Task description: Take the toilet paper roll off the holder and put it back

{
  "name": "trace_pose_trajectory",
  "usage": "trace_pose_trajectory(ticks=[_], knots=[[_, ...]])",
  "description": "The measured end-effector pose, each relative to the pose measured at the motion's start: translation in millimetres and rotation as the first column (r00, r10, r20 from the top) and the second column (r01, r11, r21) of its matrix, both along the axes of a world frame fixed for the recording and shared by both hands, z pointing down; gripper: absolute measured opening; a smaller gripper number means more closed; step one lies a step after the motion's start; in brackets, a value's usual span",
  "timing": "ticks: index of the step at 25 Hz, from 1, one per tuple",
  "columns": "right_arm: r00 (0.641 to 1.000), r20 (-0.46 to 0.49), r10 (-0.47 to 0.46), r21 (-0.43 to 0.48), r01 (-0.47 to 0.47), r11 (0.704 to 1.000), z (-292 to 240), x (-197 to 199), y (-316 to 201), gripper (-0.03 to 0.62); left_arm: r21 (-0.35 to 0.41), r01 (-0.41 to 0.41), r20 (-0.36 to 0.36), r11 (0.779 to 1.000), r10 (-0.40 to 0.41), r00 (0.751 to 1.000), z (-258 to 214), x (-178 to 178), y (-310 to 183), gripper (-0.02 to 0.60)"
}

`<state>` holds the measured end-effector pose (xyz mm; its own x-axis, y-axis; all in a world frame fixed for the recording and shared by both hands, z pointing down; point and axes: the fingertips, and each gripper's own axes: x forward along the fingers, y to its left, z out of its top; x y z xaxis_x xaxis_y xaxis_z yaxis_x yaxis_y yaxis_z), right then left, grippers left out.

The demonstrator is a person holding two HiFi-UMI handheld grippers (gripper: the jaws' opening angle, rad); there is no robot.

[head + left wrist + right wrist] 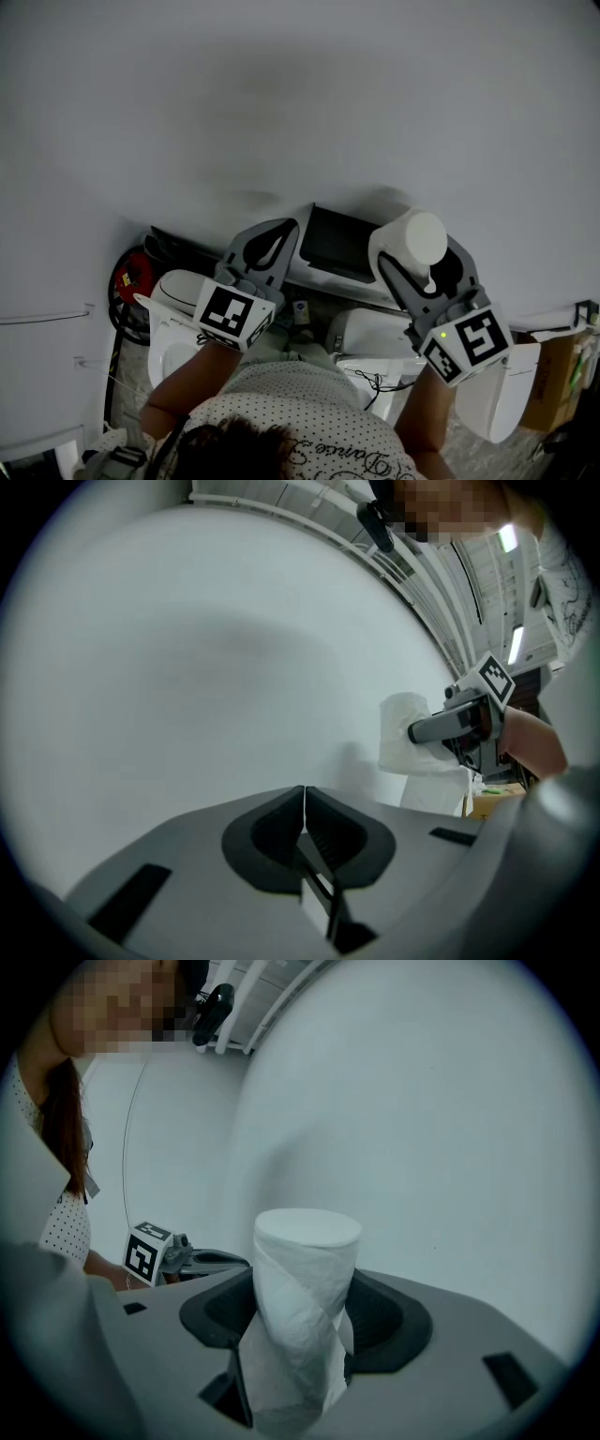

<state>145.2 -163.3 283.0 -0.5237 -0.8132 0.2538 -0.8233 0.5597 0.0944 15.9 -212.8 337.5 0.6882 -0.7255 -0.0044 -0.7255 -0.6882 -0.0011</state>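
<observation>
White wall fills the background, and before it the toilet paper roll (305, 1269) stands upright, pinched at its sides between the jaws of the right gripper (420, 255). To its left, the left gripper (278, 234) has its jaws pressed together on nothing, its tip just beside a dark box (339, 244).

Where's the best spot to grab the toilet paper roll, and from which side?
Grip the toilet paper roll across its curved wall at mid-height, coming from the side, as the right gripper does. It stands upright, flat end up, and soft paper probably needs only a light squeeze.
</observation>
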Motion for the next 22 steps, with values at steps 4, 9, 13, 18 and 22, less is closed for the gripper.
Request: trace_pose_trajectory(ticks=[4,9,13,18,22], knots=[[1.0,0.0,-0.006,-0.002,0.006,1.0,1,0,-3,0.298,-0.002,0.011,-0.004,1.0,-0.011,1.0,0,-2,-3,0.008],[1.0,-0.005,-0.011,0.001,0.011,1.0,-1,1,-11,0.298,0.002,0.023,-0.001,1.0,-0.023,1.0,-1,-6,-7,0.006],[1.0,-0.008,-0.026,0.0,0.026,1.0,0,-3,-19,0.297,0.003,0.032,-0.001,0.999,-0.032,0.999,-2,-9,-9,0.006],[0.998,-0.013,-0.055,-0.034,0.055,0.998,12,-10,-32,0.298,0.003,0.043,0.004,0.999,-0.043,0.999,-3,-12,-12,0.006],[0.996,-0.029,-0.079,-0.063,0.077,0.995,24,-19,-37,0.298,0.006,0.053,0.007,0.999,-0.053,0.999,-4,-14,-14,0.006]])
